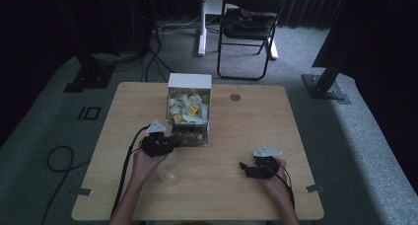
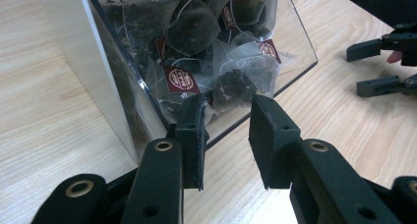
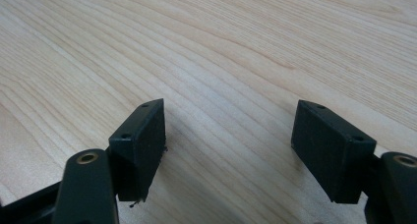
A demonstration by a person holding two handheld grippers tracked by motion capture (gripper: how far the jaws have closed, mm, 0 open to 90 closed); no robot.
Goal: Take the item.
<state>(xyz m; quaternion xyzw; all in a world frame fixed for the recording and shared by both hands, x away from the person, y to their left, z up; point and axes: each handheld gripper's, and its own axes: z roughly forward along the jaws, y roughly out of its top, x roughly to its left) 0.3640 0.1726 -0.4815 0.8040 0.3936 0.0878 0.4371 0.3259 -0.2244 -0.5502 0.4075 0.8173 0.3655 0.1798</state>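
Wooden bench (image 1: 236, 136) seen from above, with a person's forearms entering from the near edge. At left, the left tool (image 1: 173, 142) is held at the near end of a clear box (image 1: 190, 94) with a white far wall; a clear cup (image 1: 168, 172) stands on the bench just beside the left hand (image 1: 145, 161). The box holds two kinds of contents: pale sachets with some yellow labels (image 1: 186, 109) toward the far end, and dark pyramid tea bags (image 2: 231, 84) with maroon tags at the near end. In the left gripper view, the left tool (image 2: 226, 135) has its jaws apart, level with the box's lower front opening, with one dark tea bag just beyond the gap; contact between jaws and bag cannot be told. At right, well apart from the box, the right tool (image 1: 246, 168) rests low over bare bench. In the right gripper view its jaws stand wide apart with nothing between them (image 3: 228, 145).
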